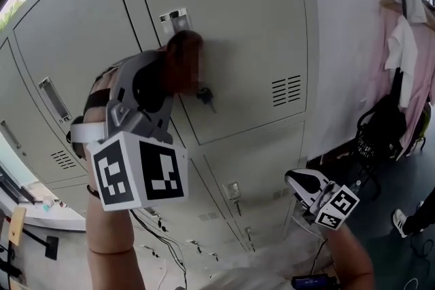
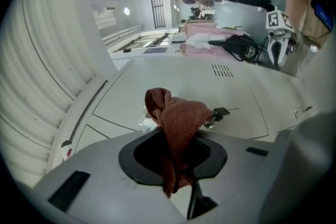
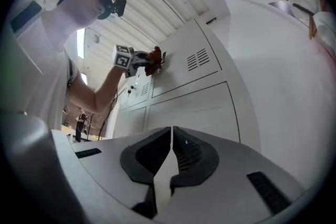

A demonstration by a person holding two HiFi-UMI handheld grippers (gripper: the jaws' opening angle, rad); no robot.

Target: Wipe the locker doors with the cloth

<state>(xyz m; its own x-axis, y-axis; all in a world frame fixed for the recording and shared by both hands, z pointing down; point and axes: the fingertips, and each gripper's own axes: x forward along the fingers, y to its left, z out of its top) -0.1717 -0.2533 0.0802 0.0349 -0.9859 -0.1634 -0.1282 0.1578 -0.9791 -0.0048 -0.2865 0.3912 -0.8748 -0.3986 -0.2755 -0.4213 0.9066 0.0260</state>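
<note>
The left gripper [image 2: 176, 152] is raised at the upper locker door [image 1: 238, 17], its jaws pinching the reddish-brown cloth [image 2: 178, 120]. The cloth is bunched up at the door, just beside a key [image 1: 206, 96] that sticks out of the lock. A slotted vent [image 1: 286, 90] lies right of the key. Lower down, the right gripper [image 3: 170, 152] hangs apart from the lockers, its jaws pressed together on nothing. Clothes [image 1: 402, 44] hang at the far right.

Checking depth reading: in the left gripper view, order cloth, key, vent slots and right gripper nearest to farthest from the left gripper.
1. cloth, centre, clamped in its jaws.
2. key, in the door lock just right of the cloth.
3. vent slots, farther along that door.
4. right gripper, upper right, beyond the door.
</note>
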